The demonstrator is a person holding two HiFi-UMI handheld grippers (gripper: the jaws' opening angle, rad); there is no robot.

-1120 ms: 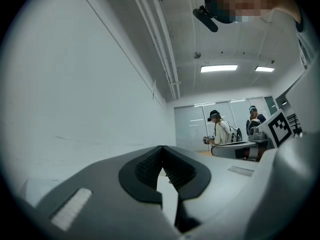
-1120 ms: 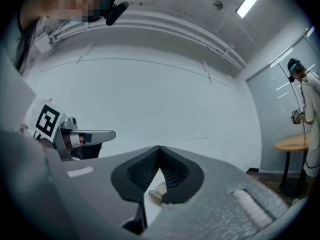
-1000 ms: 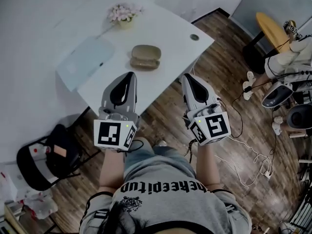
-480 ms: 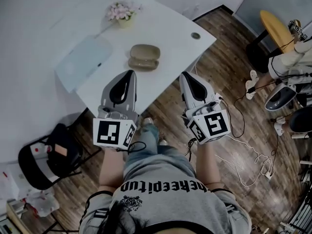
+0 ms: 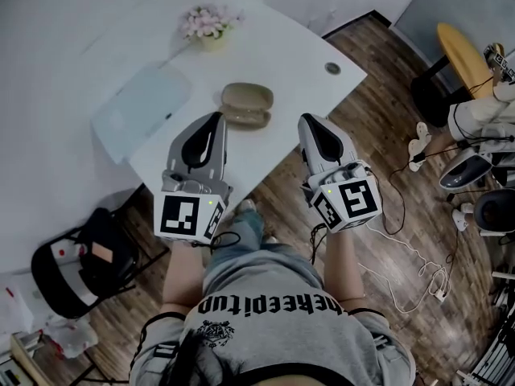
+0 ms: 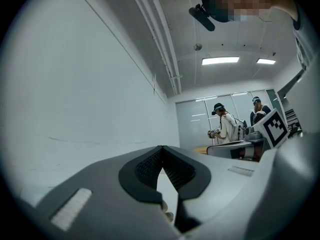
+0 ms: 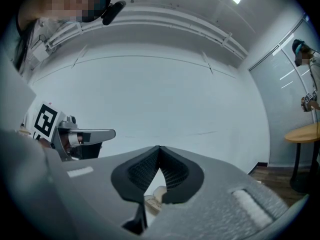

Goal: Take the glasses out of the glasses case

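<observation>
The glasses case [image 5: 246, 104] lies on the table [image 5: 290, 63] ahead, between left claw [image 5: 216, 117] and right claw [image 5: 306, 120], both closed and empty.

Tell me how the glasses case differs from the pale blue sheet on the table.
The glasses case is brown, rounded and raised; the pale blue sheet is flat and rectangular. The glasses case is smaller and lies to the sheet's right. Both rest on the white table.

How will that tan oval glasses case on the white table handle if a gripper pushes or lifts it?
The tan oval glasses case looks like a rigid clamshell, so probably stiff and light. Its rounded, smooth shell may slip between jaws. Lying flat on the white table, it should slide rather than tip.
</observation>
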